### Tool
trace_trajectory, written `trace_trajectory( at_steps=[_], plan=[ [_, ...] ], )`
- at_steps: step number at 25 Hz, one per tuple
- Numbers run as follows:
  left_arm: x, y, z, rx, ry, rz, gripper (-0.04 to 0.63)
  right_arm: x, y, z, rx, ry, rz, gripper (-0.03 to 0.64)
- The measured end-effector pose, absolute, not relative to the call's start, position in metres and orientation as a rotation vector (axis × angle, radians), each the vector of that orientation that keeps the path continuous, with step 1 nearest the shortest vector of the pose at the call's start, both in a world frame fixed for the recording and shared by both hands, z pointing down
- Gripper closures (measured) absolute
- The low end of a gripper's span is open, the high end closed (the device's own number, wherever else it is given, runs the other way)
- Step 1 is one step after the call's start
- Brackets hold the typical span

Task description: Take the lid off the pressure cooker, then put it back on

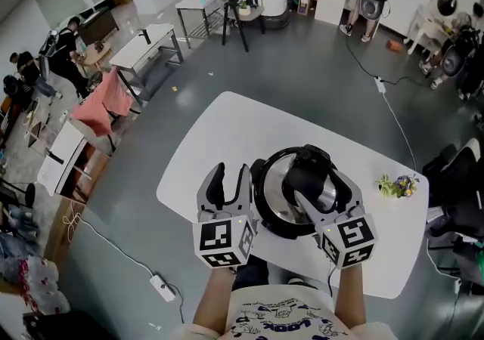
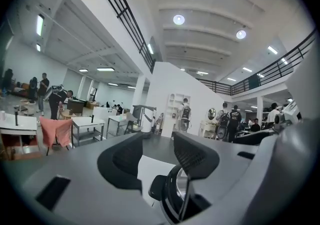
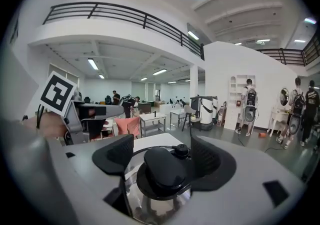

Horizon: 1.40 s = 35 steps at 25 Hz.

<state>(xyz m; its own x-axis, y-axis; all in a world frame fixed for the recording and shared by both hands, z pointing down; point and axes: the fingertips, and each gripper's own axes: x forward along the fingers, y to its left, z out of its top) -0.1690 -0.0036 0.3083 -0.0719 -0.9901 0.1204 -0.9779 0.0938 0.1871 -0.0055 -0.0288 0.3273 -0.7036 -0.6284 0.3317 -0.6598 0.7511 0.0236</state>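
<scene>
The pressure cooker (image 1: 274, 196) stands in the middle of a white table (image 1: 219, 123), its steel lid (image 1: 281, 178) on and a black handle (image 1: 308, 171) on top. My right gripper (image 1: 324, 191) reaches over the lid, open, with its jaws on either side of the handle (image 3: 162, 169); a gap shows beside the left pad (image 3: 116, 153). My left gripper (image 1: 231, 180) is open and empty just left of the cooker, with bare table between its fingers (image 2: 127, 161). The cooker's rim (image 2: 176, 191) shows by its right jaw. From the right gripper view the steel lid (image 3: 150, 204) fills the bottom.
A small potted plant (image 1: 397, 184) sits near the table's right edge. A power strip (image 1: 162, 286) and cables lie on the grey floor. Desks, a pink-draped chair (image 1: 102, 108) and people stand at the left and the far side of the room.
</scene>
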Motion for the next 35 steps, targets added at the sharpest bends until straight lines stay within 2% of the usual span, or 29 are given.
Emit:
trace_trajectory(
  at_steps=[15,35],
  plan=[
    [-0.201,-0.085,0.388,1.982,-1.776,-0.069,0.407,-0.044,-0.063,0.369,0.907,-2.444,0.157,0.238],
    [-0.183,-0.115,0.478,1.863,-1.494,-0.054,0.407,-0.041,-0.079,0.413,0.665,-2.268,0.152,0.239]
  ],
)
